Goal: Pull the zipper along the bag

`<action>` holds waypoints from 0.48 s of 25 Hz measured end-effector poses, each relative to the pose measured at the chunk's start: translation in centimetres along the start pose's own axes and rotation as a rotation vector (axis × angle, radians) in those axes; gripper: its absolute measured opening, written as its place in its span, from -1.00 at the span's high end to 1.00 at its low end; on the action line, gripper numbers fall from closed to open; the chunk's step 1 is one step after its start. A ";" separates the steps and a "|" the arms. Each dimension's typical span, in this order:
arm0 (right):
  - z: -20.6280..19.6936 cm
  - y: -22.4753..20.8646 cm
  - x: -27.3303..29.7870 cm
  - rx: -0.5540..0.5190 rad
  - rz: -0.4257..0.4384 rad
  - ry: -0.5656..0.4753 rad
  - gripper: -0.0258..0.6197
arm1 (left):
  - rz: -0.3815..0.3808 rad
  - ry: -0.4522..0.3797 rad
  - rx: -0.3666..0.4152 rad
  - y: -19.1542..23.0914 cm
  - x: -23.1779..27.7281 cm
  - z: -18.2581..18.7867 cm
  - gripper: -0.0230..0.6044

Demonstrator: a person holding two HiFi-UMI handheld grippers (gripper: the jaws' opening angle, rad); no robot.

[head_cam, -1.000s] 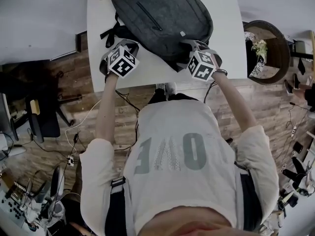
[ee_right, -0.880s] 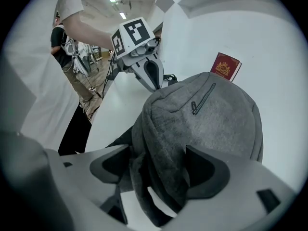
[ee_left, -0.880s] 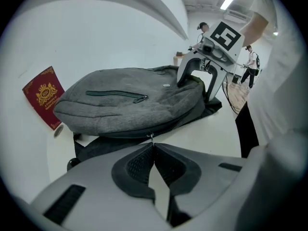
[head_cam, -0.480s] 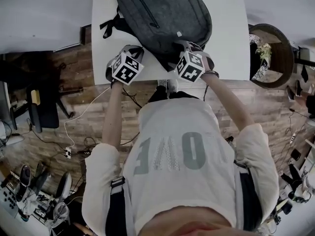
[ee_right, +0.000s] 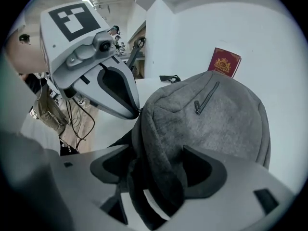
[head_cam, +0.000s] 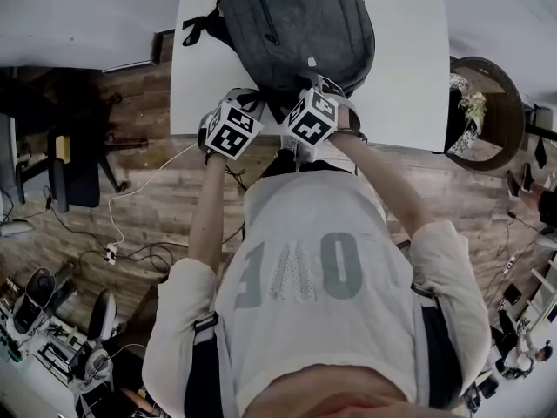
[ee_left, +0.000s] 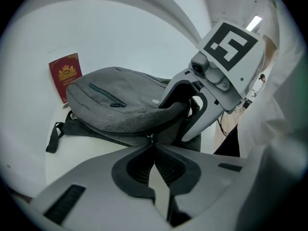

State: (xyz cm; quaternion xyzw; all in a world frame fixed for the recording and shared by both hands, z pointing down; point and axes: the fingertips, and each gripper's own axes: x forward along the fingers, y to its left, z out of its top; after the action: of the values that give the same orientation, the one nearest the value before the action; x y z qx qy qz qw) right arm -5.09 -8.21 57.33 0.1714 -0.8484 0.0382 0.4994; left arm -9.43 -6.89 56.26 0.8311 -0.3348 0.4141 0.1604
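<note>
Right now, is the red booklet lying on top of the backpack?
No, the red booklet sits on the white table beyond the grey backpack, not on it.

The right gripper [ee_right: 159, 177] has its jaws clamped on a bunched fold of the grey backpack [ee_right: 216, 124]. At upper left, the left gripper [ee_right: 136, 113] pinches the zipper pull [ee_right: 139, 109] at the backpack's edge. A red booklet [ee_right: 224, 61] lies behind on the white table [ee_right: 154, 93].
</note>
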 end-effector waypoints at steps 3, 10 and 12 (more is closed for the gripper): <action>0.0 0.1 -0.1 -0.011 -0.002 -0.016 -0.20 | 0.008 0.024 0.030 0.2 0.1 -0.1 0.84; 0.4 1.3 -2.8 -0.128 0.059 -0.153 -0.20 | 0.049 0.043 0.020 0.2 0.2 -0.3 0.84; 0.4 1.1 -4.5 -0.195 0.086 -0.196 -0.20 | 0.058 0.063 0.054 0.5 0.4 -0.6 0.84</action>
State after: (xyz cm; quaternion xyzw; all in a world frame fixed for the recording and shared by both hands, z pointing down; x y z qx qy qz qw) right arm -3.80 -6.11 53.41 0.0886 -0.8993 -0.0398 0.4264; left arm -9.96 -7.07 57.00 0.8115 -0.3422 0.4537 0.1362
